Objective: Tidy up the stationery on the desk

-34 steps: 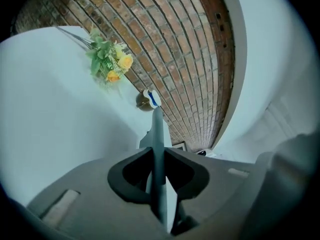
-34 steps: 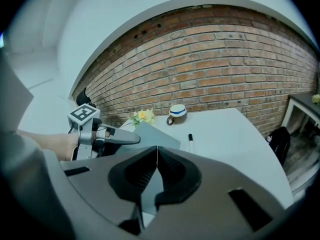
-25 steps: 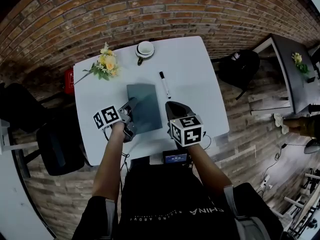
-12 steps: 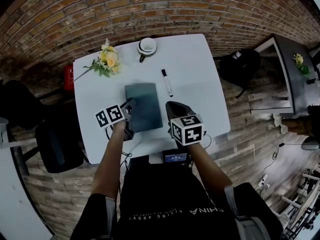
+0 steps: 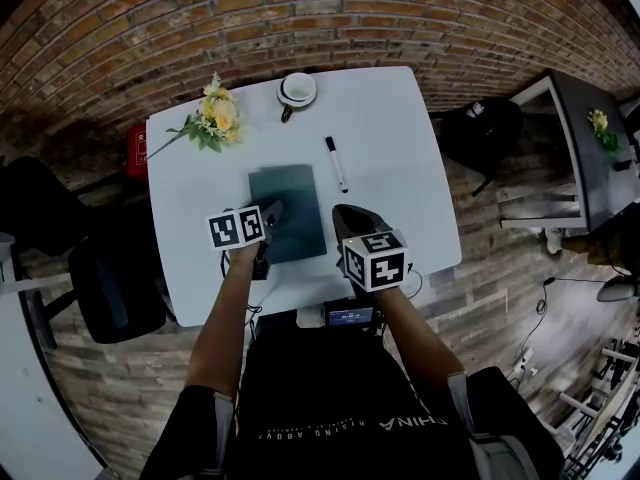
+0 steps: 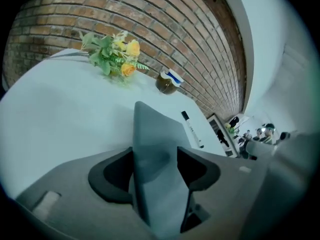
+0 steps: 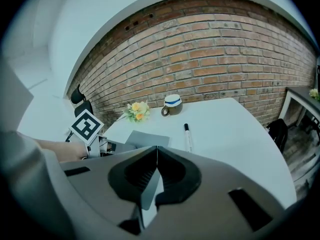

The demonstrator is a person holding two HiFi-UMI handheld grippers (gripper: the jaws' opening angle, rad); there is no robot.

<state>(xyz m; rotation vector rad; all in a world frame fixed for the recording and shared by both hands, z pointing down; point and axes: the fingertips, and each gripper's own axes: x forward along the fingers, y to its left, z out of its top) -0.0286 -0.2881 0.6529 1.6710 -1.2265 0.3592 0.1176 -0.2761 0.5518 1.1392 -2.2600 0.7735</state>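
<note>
The white table point(image 5: 400, 128) carries only a few things, spread out with bare surface between them, so none blocks the way to another.

The biggest is a dark grey notebook point(image 5: 290, 203), lying closed around the middle of the table, a little toward the near edge where the person stands. The left gripper point(image 6: 156, 166) has it by the near left corner, the jaws pinching the book's edge between them. That corner is the obvious place to take it, since it is the part closest to the left hand. From the left gripper view the book looks tipped up off the table at that end, though I can't be sure whether the whole book is held or just its cover.

The right gripper point(image 7: 156, 171) hangs above the near edge, just right of the notebook, with its jaws pressed together on nothing. I'd judge it is simply waiting while the left does the work.

A spray of yellow flowers point(image 5: 215, 116) lies at the far left corner, out of the working area. A cup point(image 5: 297, 90) sits at the middle of the far edge. A marker point(image 5: 335, 164) lies just right of the notebook's far right corner, not touching it, and it looks like the other piece of stationery left to gather.
</note>
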